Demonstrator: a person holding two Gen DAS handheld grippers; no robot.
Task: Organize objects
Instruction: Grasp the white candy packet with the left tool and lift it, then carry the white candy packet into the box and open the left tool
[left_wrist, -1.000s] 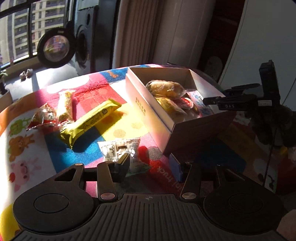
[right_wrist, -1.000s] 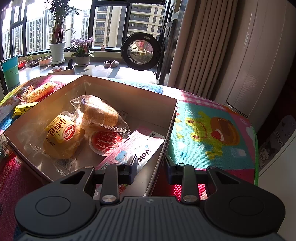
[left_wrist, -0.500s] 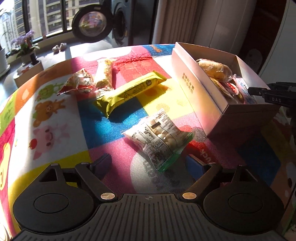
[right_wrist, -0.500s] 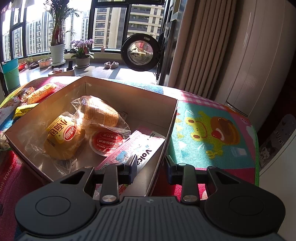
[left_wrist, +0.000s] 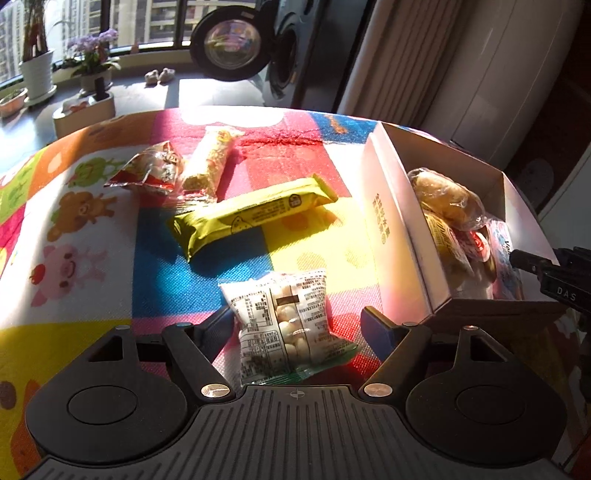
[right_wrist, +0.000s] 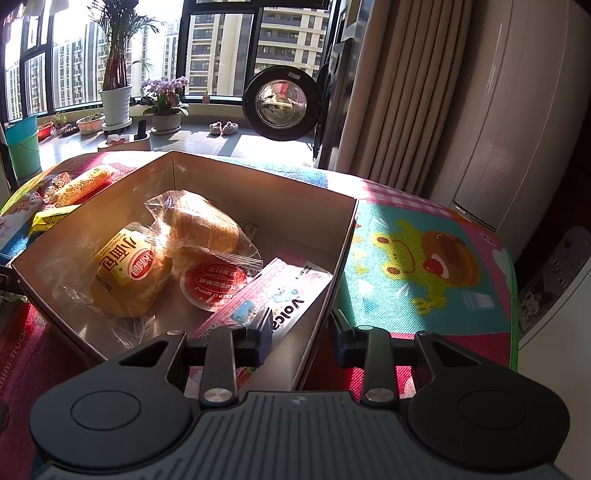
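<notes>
Since a second ago the left tool (left_wrist: 297, 325) has spread its fingers wide and now straddles the clear, white-printed packet of pale candies (left_wrist: 286, 325) lying on the colourful cartoon-print worktop (left_wrist: 110, 236) beside the white cardboard box (left_wrist: 391, 229). Closing may pinch only slippery film, so the crinkly packet could squirt free. The right tool (right_wrist: 301, 338) is part-open astride the box's near wall, clamping nothing.

tabletop cover (left_wrist: 207, 280): red, blue, yellow, pink squares with cartoon animals | box (left_wrist: 391, 229): white | long packet (left_wrist: 255, 214): yellow-green | near packet (left_wrist: 284, 321): clear, black print, green edge | far-left packet (left_wrist: 151, 170): red | round lid (right_wrist: 214, 280): red | tool pads (left_wrist: 376, 328): blue
</notes>
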